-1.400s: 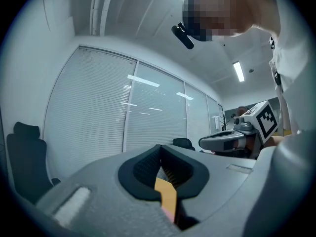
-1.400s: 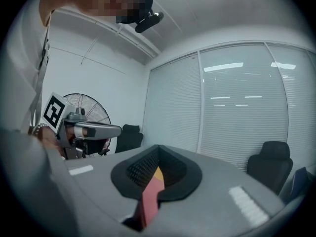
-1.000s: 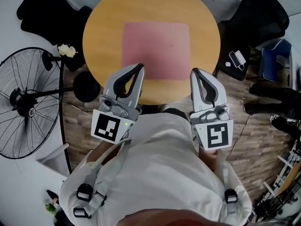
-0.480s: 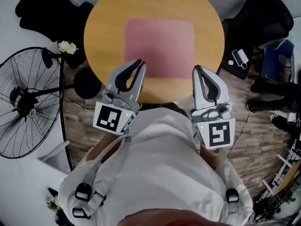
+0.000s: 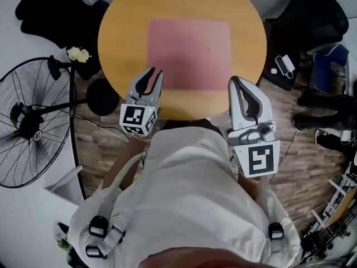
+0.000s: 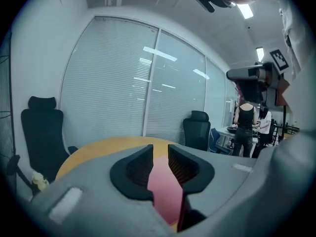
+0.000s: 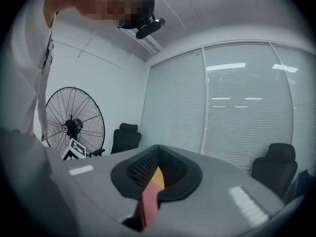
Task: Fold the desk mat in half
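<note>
Round wooden table, pink desk mat, fan

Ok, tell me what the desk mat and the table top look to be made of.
Desk mat: thin pink sheet, matte, lying dead flat; probably faux leather or PVC, though felt can't be ruled out. Table top: smooth, even honey-tan, no clear grain; likely wood-look laminate or veneer.

I see: desk mat pink; desk tan; left tool and right tool grey, square markers black-and-white.
</note>
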`<state>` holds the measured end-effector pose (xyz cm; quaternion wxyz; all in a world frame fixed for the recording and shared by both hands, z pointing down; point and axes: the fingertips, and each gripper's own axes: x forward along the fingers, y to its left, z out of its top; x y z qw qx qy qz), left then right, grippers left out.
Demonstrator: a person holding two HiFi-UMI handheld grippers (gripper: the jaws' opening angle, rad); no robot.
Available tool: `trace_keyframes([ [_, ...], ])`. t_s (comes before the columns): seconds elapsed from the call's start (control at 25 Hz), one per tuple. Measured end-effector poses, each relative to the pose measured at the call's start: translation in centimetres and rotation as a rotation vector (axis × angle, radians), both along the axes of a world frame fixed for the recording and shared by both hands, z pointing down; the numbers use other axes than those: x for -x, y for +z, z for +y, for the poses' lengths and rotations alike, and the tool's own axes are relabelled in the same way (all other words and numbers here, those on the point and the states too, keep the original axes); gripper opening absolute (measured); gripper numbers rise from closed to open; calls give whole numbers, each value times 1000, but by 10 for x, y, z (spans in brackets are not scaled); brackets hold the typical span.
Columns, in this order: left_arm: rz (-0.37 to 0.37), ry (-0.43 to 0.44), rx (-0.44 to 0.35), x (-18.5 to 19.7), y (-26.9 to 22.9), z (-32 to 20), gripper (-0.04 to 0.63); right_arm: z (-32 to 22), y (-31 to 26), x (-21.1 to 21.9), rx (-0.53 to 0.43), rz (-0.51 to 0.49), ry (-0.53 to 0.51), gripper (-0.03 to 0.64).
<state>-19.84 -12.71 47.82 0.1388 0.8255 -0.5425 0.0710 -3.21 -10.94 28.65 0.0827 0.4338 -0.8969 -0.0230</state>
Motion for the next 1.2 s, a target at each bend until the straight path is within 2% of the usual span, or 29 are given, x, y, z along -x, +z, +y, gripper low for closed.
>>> trace_keyframes([
  [0.28,-55,-69,193,26,117,2,150,-2,-2,-9,-22,10,6,4],
  [0.52,-95,-106,325,46,189,13,166,-1,-3,-8,-10,12,15,5],
  [0.76,-104,-113,431,55,242,23,193,2,-4,-7,-12,7,11,5],
  [1.2,-97,-164,576,67,308,30,237,4,-3,-6,-3,11,12,4],
])
